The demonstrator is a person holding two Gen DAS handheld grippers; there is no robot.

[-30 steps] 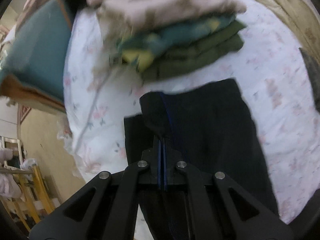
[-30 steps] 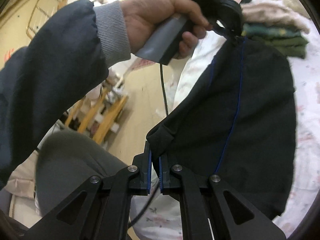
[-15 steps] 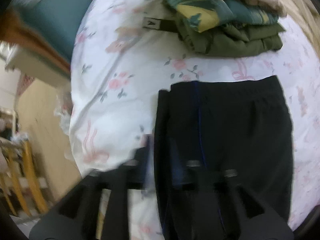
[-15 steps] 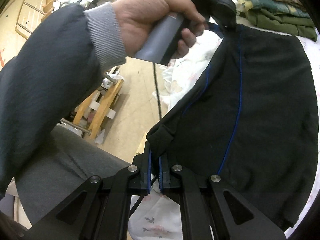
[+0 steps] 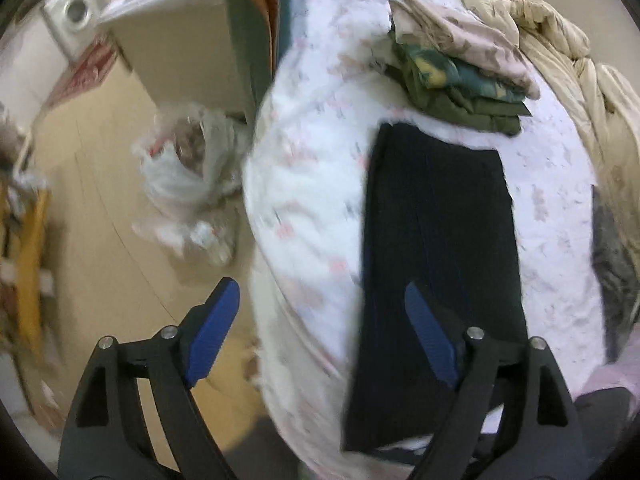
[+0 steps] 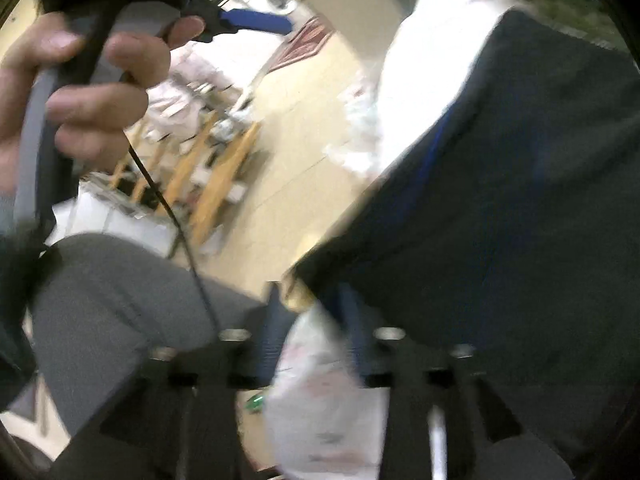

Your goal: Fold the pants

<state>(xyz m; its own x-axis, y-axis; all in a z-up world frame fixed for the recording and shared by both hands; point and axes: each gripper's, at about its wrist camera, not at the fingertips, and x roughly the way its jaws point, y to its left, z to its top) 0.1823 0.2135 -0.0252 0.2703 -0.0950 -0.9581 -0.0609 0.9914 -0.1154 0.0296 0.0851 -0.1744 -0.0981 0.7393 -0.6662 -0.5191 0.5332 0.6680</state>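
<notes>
The dark pants (image 5: pixel 436 232) with a thin blue side stripe lie flat and folded lengthwise on the floral bedsheet (image 5: pixel 316 168). My left gripper (image 5: pixel 320 304) is wide open and empty, held above the near end of the pants and the bed edge. In the blurred right wrist view the pants (image 6: pixel 520 184) fill the right side. My right gripper (image 6: pixel 312 320) has its blue pads apart, with the pants' corner just beyond them. The other hand and the left gripper (image 6: pixel 256 20) show at top left.
A stack of folded clothes (image 5: pixel 460 76) sits on the bed beyond the pants. A beige quilt (image 5: pixel 560 52) lies at the far right. A white plastic bag (image 5: pixel 188 176) and a cabinet (image 5: pixel 180 36) stand on the floor to the left. My grey-trousered leg (image 6: pixel 112 300) is below.
Both grippers have opened and let go of the pants, which now lie flat on the bed. The left gripper has pulled back and up; the right view has swung and blurred.
</notes>
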